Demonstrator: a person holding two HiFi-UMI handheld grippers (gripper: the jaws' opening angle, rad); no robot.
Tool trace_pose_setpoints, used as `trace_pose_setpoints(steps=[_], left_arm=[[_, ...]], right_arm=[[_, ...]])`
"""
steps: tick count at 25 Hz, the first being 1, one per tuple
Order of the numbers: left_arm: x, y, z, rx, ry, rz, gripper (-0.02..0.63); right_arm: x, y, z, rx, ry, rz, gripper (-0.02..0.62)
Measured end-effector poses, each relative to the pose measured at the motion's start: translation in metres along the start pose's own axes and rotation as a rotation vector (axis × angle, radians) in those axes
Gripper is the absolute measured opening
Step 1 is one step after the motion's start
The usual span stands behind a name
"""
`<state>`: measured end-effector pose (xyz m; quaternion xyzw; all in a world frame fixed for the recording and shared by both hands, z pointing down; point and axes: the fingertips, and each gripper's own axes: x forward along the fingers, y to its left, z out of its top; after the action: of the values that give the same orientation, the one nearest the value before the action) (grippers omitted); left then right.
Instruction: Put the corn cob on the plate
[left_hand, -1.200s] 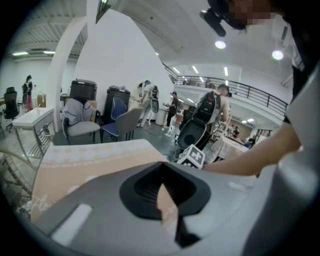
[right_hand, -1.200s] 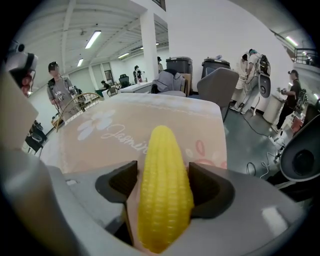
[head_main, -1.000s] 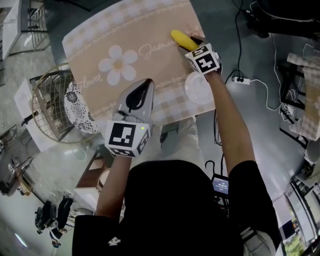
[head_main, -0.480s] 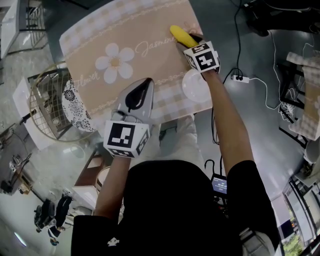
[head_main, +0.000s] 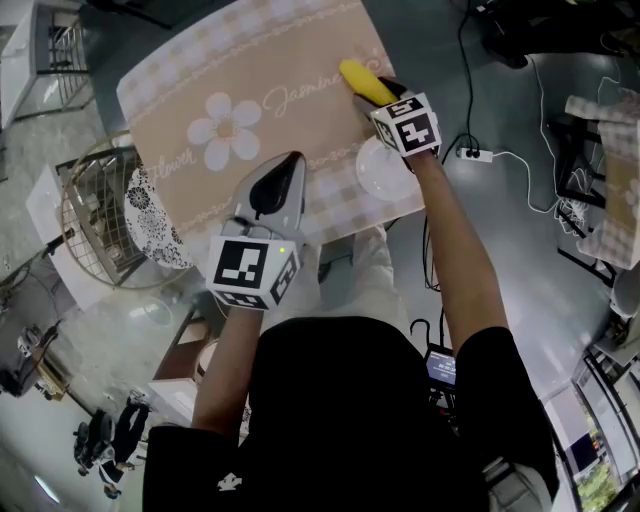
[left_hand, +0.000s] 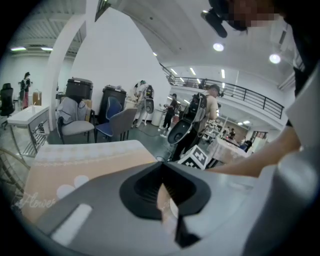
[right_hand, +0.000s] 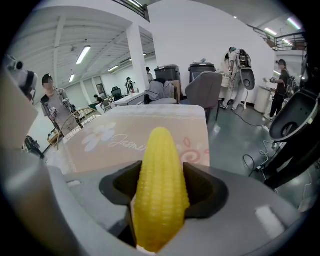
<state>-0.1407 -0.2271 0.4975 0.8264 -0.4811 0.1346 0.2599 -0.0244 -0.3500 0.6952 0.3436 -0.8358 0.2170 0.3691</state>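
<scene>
While clamping the corn cob (head_main: 362, 78) lengthwise, the right gripper (head_main: 376, 92) is hovering beyond the plate (head_main: 380, 172) at the table's (head_main: 250, 60) near-right corner; the left gripper (head_main: 288, 165) is idling closed.

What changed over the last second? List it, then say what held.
The right claw, gripping the corn cob, drifted slightly nearer the plate in the head view. Nothing was taken hold of or let go. Unchanged: the grip on the cob, the empty plate at the table's near corner, and the left claw, shut and empty, over the table's near edge.
</scene>
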Motion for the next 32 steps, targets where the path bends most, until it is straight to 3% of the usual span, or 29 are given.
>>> trace_pose_setpoints(steps=[26,32], left_arm=[[0.005,-0.023,0.001,-0.001,0.006,-0.025,0.008],[0.005,-0.022,0.002,0.000,0.002,-0.020,0.008]], right_arm=[[-0.068,0.062,-0.087,0.002,0.045,0.031,0.256],[-0.073,0.070,-0.105,0.042,0.059,0.030,0.256]])
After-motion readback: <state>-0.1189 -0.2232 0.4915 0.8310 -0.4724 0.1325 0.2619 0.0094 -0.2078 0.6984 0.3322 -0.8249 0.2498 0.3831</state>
